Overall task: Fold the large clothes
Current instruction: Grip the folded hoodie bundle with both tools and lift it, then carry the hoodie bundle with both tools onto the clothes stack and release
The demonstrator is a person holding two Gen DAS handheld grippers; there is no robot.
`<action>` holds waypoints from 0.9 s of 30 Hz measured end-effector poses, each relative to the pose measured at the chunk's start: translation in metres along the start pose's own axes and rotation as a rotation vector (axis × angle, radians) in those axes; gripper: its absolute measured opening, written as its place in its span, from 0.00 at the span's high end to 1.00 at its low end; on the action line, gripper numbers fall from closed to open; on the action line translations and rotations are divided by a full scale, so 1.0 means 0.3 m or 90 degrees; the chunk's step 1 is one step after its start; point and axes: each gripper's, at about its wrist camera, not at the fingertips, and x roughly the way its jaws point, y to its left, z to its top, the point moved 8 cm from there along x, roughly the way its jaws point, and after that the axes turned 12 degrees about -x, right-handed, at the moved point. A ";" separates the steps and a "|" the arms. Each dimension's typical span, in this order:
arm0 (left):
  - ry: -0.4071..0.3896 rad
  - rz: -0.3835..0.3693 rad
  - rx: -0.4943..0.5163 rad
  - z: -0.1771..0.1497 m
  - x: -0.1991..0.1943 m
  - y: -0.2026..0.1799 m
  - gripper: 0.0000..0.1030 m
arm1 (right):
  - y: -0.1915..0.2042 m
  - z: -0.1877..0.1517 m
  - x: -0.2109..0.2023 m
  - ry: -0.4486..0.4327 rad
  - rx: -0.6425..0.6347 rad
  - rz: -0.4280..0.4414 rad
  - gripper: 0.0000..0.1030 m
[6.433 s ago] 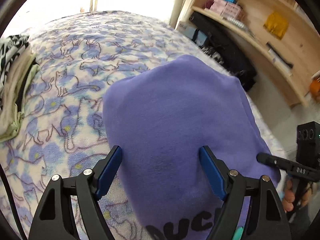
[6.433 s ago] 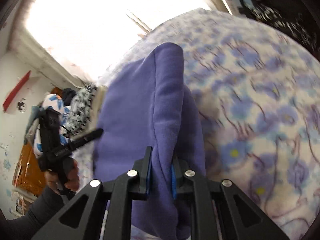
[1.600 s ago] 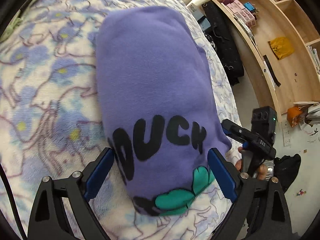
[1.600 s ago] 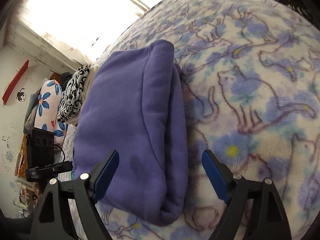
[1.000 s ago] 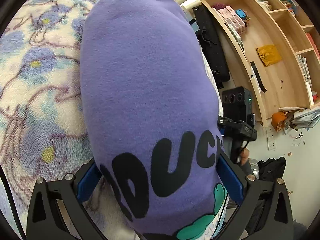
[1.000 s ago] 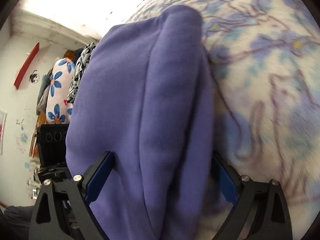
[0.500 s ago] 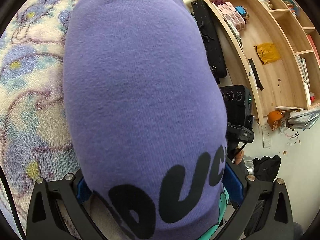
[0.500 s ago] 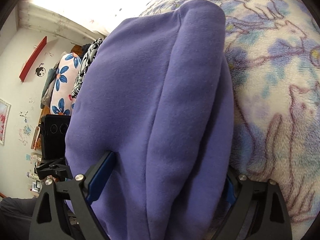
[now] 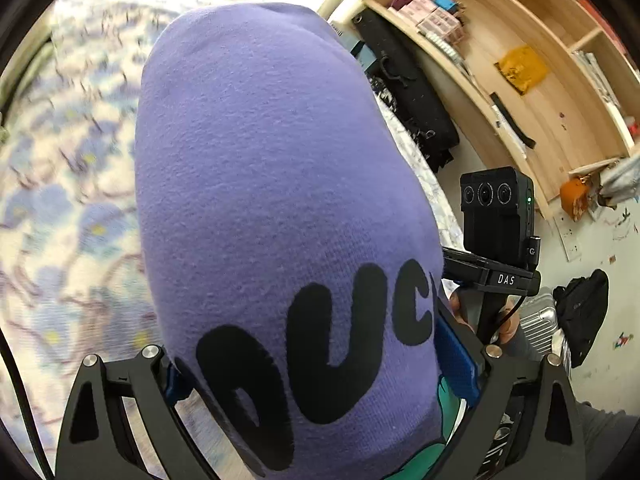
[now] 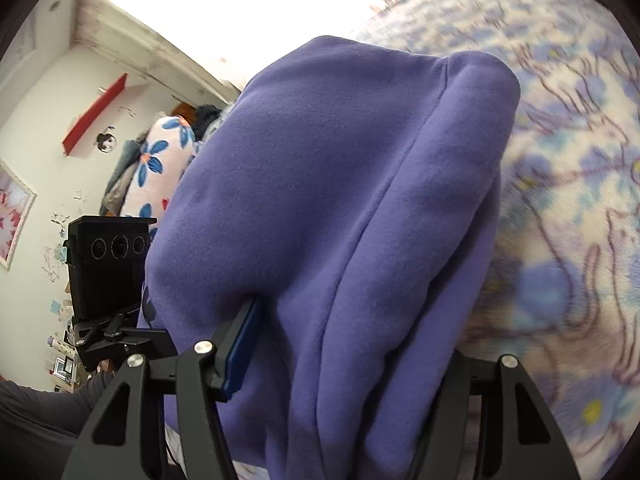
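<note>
Left tool point(image 9: 320, 376): one, both blue-padded fingers pressed against opposite sides of the folded bundle, clamped on it across its width. Right tool point(image 10: 344, 356): one, left blue pad dug into the fabric, right finger hidden behind a fold, likewise gripping the bundle across its thickness. Purple sweatshirt point(image 9: 272, 184): one, folded into a thick stack of several layers, black lettering "DUC" and a patch of green print at the near end; held between the two tools above the bed, whether it touches the blanket cannot be told. Blanket point(image 9: 60, 240): one, cream with blue floral and cat outlines, covering the bed. Wooden shelf unit point(image 9: 532, 92): one, beyond the bed's right edge. Floral pillow point(image 10: 160, 168): one.
</note>
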 end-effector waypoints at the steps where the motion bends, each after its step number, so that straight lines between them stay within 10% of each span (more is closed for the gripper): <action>1: -0.006 -0.001 0.002 0.005 -0.041 -0.005 0.07 | 0.031 0.015 0.000 -0.011 -0.002 0.004 0.40; 14: -0.112 0.046 0.018 0.234 -0.821 0.151 0.06 | 0.621 0.483 0.251 -0.083 -0.090 0.107 0.40; 27: -0.128 0.114 0.041 0.950 -1.229 0.773 0.05 | 0.730 1.037 0.969 -0.137 -0.050 0.130 0.40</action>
